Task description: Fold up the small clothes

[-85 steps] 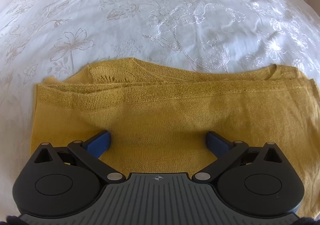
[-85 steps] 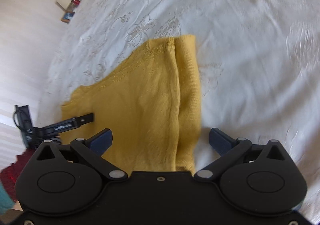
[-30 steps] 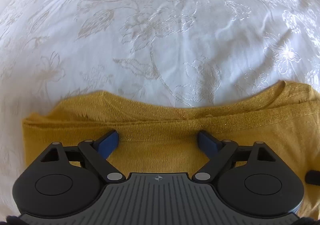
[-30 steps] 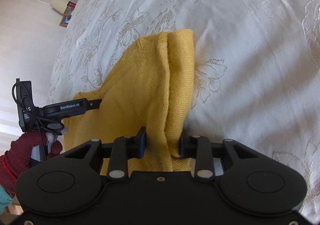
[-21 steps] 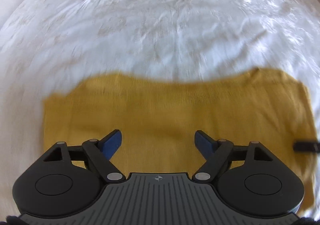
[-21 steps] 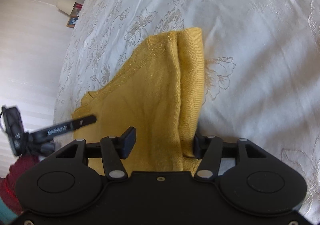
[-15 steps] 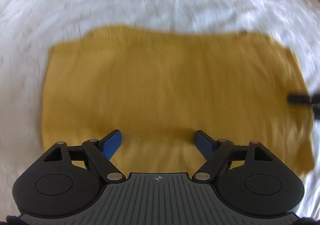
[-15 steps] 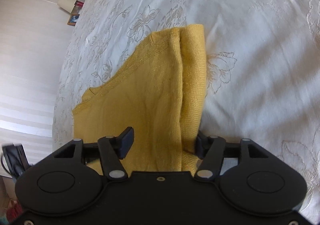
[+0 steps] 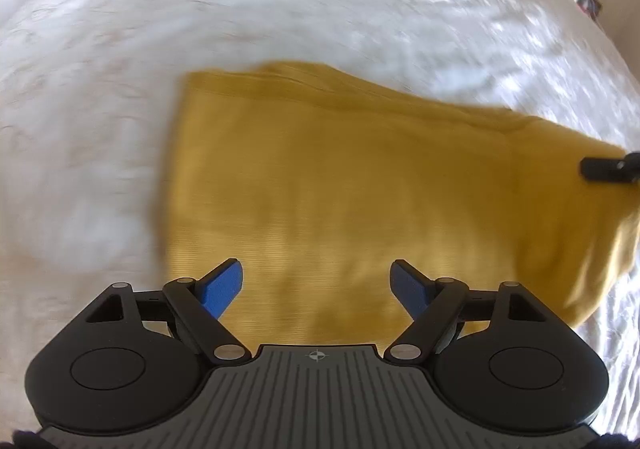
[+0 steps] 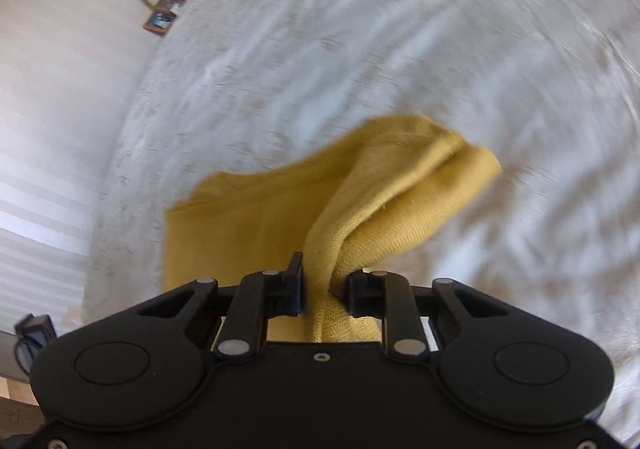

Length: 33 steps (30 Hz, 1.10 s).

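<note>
**Inspector:** Mustard knit garment (image 9: 340,185) lies folded on the white embroidered bedspread (image 9: 280,1), its right end raised off the bed.

**Assistant:** And the right claw (image 10: 322,283)?

**Inspector:** Its jaws are closing on a bunched fold of that garment (image 10: 360,205); the knit is pinched between the black fingers (image 10: 294,281) and rises from the bed toward them.

**Assistant:** The left claw (image 9: 316,281)?

**Inspector:** Released. Its blue pads (image 9: 222,283) stand wide apart above the near part of the cloth, with nothing gripped. The right claw's fingertip shows at the far right edge of the garment in the left wrist view. Both views are blurred.
</note>
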{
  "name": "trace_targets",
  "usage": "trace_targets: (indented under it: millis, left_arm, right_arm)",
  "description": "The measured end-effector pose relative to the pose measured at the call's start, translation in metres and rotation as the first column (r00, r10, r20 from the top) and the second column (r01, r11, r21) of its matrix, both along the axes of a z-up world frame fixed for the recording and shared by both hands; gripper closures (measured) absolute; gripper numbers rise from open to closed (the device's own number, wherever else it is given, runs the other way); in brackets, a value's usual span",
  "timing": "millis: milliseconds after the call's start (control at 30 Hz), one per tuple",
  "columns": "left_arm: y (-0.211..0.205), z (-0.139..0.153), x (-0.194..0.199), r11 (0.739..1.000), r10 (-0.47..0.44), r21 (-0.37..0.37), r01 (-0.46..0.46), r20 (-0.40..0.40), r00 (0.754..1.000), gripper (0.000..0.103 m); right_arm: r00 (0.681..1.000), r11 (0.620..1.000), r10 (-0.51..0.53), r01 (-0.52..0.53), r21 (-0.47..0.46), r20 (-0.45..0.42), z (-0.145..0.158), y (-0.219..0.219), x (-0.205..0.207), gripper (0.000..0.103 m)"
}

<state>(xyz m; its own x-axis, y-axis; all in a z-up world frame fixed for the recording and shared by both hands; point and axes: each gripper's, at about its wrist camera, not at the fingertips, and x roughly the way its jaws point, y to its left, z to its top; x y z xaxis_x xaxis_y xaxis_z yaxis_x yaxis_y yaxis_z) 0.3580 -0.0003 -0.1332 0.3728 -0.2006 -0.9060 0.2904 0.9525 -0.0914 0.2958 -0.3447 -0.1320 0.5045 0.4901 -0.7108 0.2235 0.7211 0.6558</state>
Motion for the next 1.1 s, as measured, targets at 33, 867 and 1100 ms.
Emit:
trace_targets:
  millis: [33, 867, 1100]
  left_arm:
    - [0.012, 0.002, 0.001, 1.0, 0.007, -0.006, -0.007, -0.001, 1.0, 0.022]
    - [0.168, 0.001, 0.014, 0.99, 0.107, -0.09, -0.112, -0.051, 0.993, 0.022]
    - [0.158, 0.003, 0.022, 0.99, 0.062, -0.124, -0.069, -0.058, 0.996, 0.022]
  right_arm:
    - [1.0, 1.0, 0.007, -0.007, 0.003, 0.01, 0.008, 0.011, 0.006, 0.073]
    - [0.949, 0.933, 0.31, -0.316, -0.173, -0.061, -0.011, 0.262, 0.095, 0.058]
    - [0.952, 0.96, 0.28, -0.28, -0.015, 0.125, 0.028, 0.238, 0.069, 0.051]
